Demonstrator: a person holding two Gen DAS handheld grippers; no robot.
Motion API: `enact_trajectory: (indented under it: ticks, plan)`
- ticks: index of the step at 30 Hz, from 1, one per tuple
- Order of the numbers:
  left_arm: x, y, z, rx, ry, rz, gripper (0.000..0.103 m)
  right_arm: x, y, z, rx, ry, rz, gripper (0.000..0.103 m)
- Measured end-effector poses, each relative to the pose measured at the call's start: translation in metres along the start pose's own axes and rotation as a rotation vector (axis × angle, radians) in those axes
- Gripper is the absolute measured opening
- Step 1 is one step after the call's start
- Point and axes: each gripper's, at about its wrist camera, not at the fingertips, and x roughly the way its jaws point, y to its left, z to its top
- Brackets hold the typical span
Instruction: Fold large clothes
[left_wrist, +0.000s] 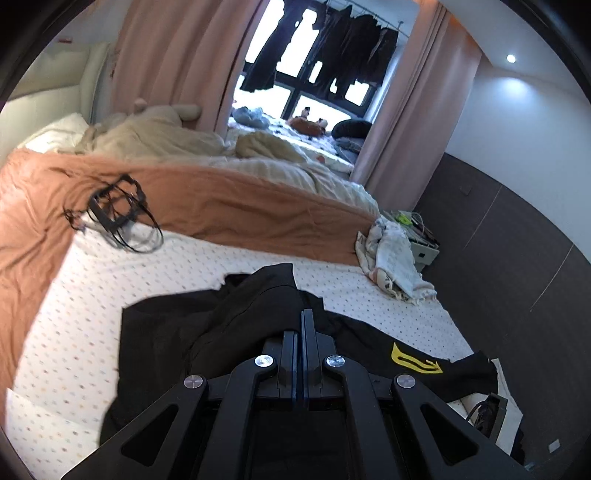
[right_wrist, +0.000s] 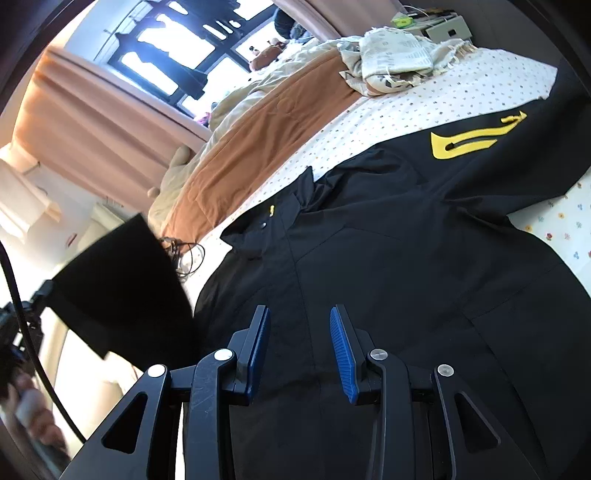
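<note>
A black jacket with a yellow logo on one sleeve lies spread on the flowered bed sheet. My left gripper is shut on a fold of the black jacket and holds it lifted above the sheet; that raised flap also shows in the right wrist view at the left. My right gripper is open just above the jacket's lower front, its blue pads apart and empty.
A brown blanket crosses the bed behind the jacket. A black cable tangle lies on it at the left. A crumpled pale cloth sits at the bed's right edge by a small bedside unit. Pink curtains hang behind.
</note>
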Motion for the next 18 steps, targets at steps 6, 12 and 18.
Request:
enact_trajectory:
  ticks: [6, 12, 18]
  plan:
    - [0.065, -0.007, -0.040, -0.148, 0.127, -0.103, 0.011, 0.016, -0.030, 0.005, 0.102, 0.038, -0.042, 0.035]
    - [0.095, -0.006, -0.091, -0.367, 0.197, -0.224, 0.091, 0.004, -0.046, 0.009, 0.143, 0.009, -0.054, 0.035]
    - [0.057, -0.013, -0.111, -0.435, 0.138, -0.219, 0.098, -0.005, -0.055, 0.010, 0.172, -0.011, -0.085, 0.035]
